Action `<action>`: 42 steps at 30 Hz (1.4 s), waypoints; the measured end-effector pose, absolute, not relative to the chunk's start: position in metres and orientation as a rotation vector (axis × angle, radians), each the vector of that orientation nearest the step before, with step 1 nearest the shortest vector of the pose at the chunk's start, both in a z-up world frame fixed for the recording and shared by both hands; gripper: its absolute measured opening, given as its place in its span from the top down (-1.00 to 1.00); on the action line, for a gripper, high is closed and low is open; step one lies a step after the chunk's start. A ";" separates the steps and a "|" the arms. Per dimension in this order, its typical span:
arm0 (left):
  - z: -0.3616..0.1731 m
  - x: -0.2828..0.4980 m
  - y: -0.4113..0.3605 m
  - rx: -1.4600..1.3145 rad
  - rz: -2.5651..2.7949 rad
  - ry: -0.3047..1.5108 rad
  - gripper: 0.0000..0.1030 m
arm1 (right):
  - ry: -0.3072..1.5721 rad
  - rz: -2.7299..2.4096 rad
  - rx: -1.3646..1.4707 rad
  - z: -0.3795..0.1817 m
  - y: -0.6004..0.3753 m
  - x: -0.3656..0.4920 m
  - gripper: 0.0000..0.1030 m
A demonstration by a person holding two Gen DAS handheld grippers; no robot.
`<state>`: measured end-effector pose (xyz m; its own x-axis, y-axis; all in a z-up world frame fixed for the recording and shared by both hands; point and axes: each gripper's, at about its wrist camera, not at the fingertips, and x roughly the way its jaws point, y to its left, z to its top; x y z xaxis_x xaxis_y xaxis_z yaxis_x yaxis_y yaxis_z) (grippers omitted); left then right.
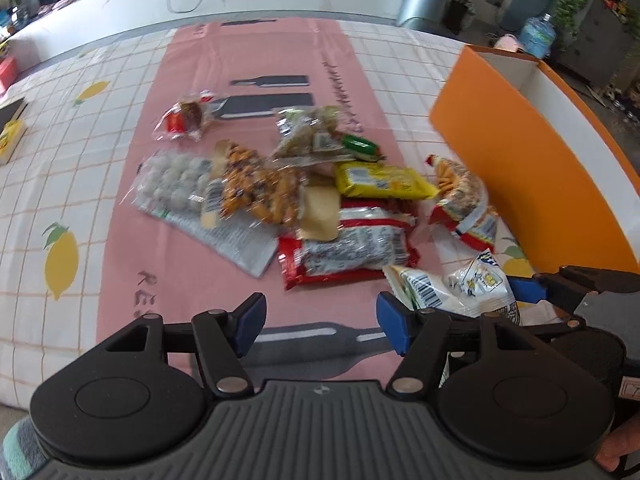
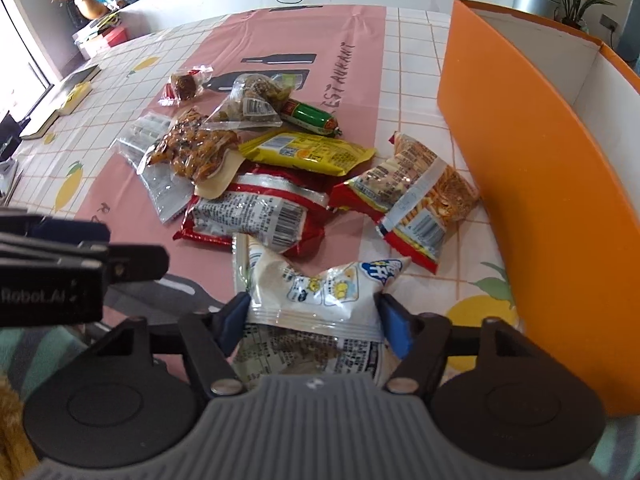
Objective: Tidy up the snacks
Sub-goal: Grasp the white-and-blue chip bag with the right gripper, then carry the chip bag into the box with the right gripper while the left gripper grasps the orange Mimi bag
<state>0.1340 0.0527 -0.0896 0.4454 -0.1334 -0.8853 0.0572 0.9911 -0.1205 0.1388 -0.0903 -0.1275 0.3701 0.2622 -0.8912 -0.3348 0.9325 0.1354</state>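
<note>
**Right gripper closing on a puffy white snack bag**

Plainly, the white snack bag (image 2: 316, 292) is a light, air-filled pouch — glossy film, crinkled, soft under pressure. It lies at the near edge of the snack pile (image 2: 272, 168), on the pink table runner (image 2: 340, 40), with the orange box (image 2: 532, 168) standing just to its right. The right gripper (image 2: 314, 316) straddles the bag's lower part; both blue pads (image 2: 394, 324) touch the film and the sides look pinched in, so I judge it a grip on the bag. The contents are probably brittle, so a hard squeeze could crush them or burst the pouch. The film looks slippery — the flat sealed seam at the end would likely be a surer hold than the bulging middle, which may squirm out.

The left gripper (image 1: 320, 320) hovers beside it with jaws apart and nothing between them, only the runner below.
</note>
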 end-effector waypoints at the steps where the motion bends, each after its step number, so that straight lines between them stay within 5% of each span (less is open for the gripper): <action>1: -0.087 0.136 0.047 -0.060 -0.138 1.097 -0.45 | 1.126 0.380 -0.082 -0.124 -0.094 0.138 -0.19; 23: -0.001 0.138 -0.034 0.057 -0.306 0.944 -0.44 | 0.838 0.442 -0.136 0.023 -0.204 0.122 -0.17; 42: -0.120 0.211 -0.124 0.339 -0.306 1.069 -0.55 | 1.061 0.332 -0.017 -0.050 -0.302 0.201 -0.18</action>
